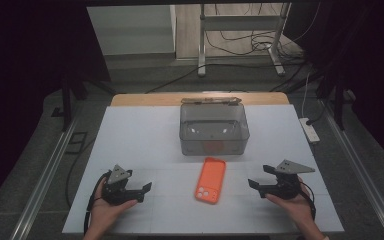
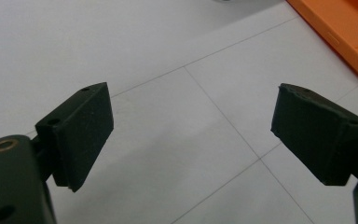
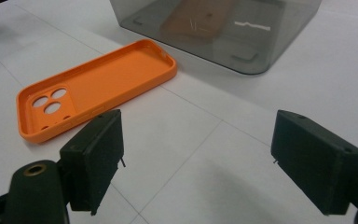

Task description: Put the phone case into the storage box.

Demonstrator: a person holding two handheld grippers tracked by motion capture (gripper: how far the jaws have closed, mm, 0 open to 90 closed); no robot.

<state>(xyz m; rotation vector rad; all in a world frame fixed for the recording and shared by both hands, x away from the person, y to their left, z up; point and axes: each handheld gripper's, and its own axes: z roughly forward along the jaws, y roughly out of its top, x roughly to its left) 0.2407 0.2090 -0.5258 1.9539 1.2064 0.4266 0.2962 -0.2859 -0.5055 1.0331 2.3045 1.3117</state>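
An orange phone case [image 1: 210, 180] lies hollow side up on the white table, its camera cut-outs toward the near end. Behind it stands a grey see-through box [image 1: 213, 129] with no lid on. My left gripper [image 1: 148, 188] rests on the table to the left of the case, jaws open and pointing at it. My right gripper [image 1: 254, 186] rests to the right of the case, also open and aimed inward. In the right gripper view the phone case [image 3: 98, 86] lies beyond the left jaw and the box [image 3: 223, 28] stands behind it. A corner of the phone case [image 2: 342, 30] shows top right in the left gripper view.
The white table top [image 1: 140, 135] has a wooden strip [image 1: 145, 99] along its far edge. A white power strip [image 1: 310, 130] lies on the floor to the right. Metal frame legs [image 1: 201, 40] and cables stand beyond the table. Rails run along both sides.
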